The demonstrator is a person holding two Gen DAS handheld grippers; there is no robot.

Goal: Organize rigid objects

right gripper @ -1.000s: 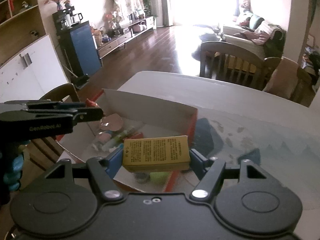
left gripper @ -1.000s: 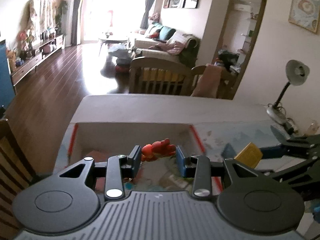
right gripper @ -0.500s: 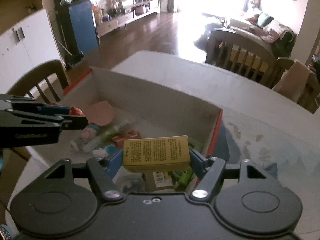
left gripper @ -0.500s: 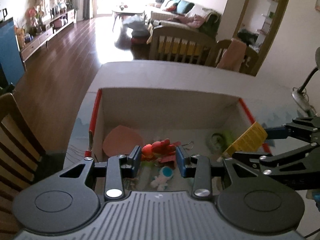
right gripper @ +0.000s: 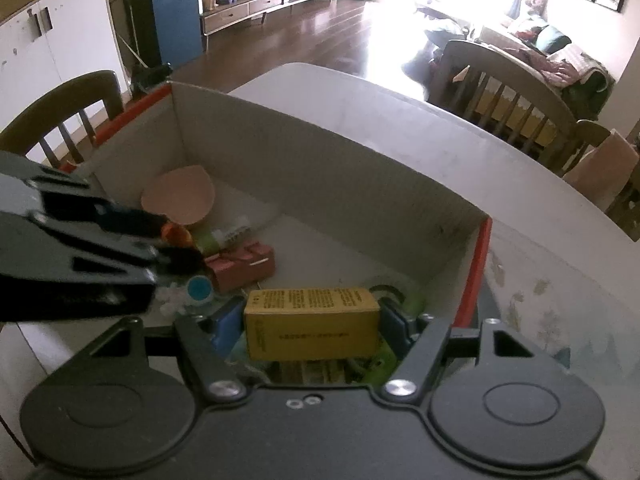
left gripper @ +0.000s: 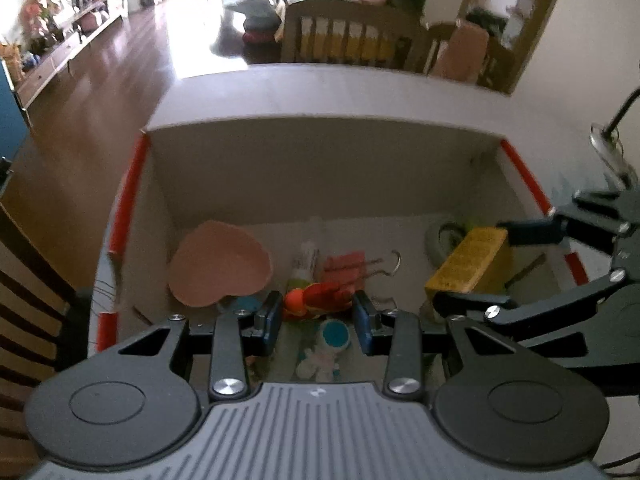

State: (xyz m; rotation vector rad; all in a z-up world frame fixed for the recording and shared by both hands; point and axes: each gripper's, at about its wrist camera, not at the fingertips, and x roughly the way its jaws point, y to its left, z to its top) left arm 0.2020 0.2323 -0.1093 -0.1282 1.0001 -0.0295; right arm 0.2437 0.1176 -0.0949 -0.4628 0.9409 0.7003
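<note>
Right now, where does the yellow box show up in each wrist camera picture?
Left wrist view: the yellow box sits at the right, inside the cardboard bin, clamped by the right hand-held gripper.
Right wrist view: low in the centre, held crosswise between that hand-held gripper's blue pads.
Shared landmark: the pink heart-shaped dish on the bin floor.

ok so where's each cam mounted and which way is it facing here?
Left wrist: sits on the left gripper, looking steeply down into the cardboard box on the table; its own fingers clamp a red toy, and the right gripper enters from the right edge.
Right wrist: sits on the right gripper, looking down into the box's right end; its fingers hold a yellow box, and the left gripper shows at left.
Shared: the cardboard box, the pink heart-shaped dish and both held items.
</note>
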